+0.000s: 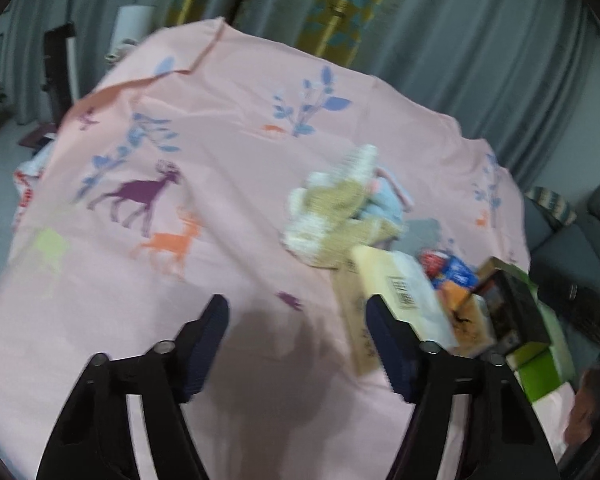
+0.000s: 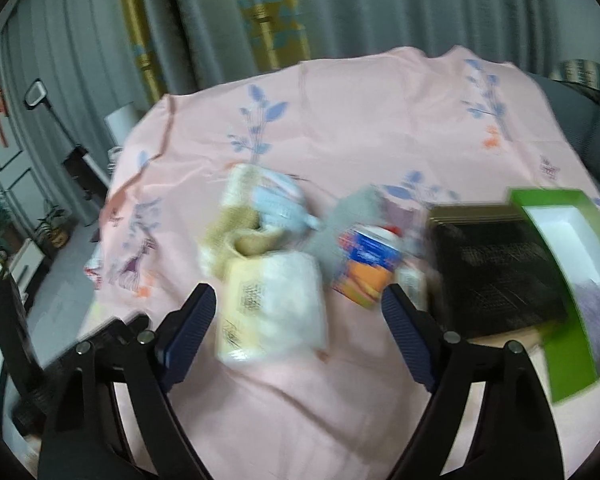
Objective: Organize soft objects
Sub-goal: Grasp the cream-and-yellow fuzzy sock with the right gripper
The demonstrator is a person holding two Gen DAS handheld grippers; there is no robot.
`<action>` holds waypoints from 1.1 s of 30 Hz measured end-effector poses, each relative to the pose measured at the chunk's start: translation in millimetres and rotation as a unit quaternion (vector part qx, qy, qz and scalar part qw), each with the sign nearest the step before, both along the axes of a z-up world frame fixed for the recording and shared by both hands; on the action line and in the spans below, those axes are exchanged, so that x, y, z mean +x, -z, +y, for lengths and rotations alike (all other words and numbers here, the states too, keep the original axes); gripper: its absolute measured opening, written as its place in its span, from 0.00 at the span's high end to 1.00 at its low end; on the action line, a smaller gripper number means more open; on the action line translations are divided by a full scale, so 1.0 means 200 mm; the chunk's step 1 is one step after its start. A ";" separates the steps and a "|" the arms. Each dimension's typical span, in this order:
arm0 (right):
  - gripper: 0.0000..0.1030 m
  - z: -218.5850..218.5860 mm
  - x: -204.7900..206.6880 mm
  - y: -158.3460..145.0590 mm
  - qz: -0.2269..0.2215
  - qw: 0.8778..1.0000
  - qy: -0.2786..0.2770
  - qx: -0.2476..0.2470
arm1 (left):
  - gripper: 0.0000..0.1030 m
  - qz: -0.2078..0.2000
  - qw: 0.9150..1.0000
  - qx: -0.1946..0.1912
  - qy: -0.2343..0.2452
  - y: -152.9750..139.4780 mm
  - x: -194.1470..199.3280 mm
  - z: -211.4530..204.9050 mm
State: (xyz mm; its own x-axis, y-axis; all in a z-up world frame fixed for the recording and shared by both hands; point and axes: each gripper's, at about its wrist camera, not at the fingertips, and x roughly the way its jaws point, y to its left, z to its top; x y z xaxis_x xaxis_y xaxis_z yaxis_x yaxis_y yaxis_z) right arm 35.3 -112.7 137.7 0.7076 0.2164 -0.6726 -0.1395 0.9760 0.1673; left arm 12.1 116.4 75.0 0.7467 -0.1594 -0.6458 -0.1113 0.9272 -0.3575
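Soft stuff heaped mid-cloth, both claws empty and apart

The pile of soft things (image 1: 342, 208), beige and white knits with something pale blue tucked in, sits right of centre in the left wrist view and centre-left in the right one (image 2: 256, 216), all pretty blurry. Just below it lies a clear-wrapped pack (image 2: 274, 308), then a blue-orange packet (image 2: 366, 264), a black box (image 2: 496, 268) and a green box (image 2: 568, 276) at right. Everything's on a pink deer-print cloth (image 1: 204, 264). Left gripper (image 1: 296, 340) has its jaws apart over bare cloth; right gripper (image 2: 300, 332) is spread wide too, the wrapped pack showing between its fingers, pads not touching it.
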 end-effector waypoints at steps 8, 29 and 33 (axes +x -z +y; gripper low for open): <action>0.16 0.39 0.54 0.15 0.103 0.994 -0.039 -0.004 | 0.45 0.018 0.999 -0.004 -0.026 0.03 0.02 0.11; 0.91 0.42 0.60 0.05 0.078 0.996 -0.032 0.019 | 0.45 0.022 1.000 0.009 -0.008 0.02 0.03 0.10; 0.91 0.28 0.32 -0.20 0.022 0.998 -0.049 0.016 | 0.45 0.020 1.000 -0.005 0.014 0.02 0.02 0.05</action>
State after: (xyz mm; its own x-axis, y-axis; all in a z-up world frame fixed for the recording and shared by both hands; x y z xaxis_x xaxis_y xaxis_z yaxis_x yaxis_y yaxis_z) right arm 98.9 -55.8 177.2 0.6523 0.3045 -0.6941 -0.2257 0.9522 0.2056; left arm 16.7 127.1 71.2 0.7147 -0.1866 -0.6741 -0.0992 0.9270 -0.3618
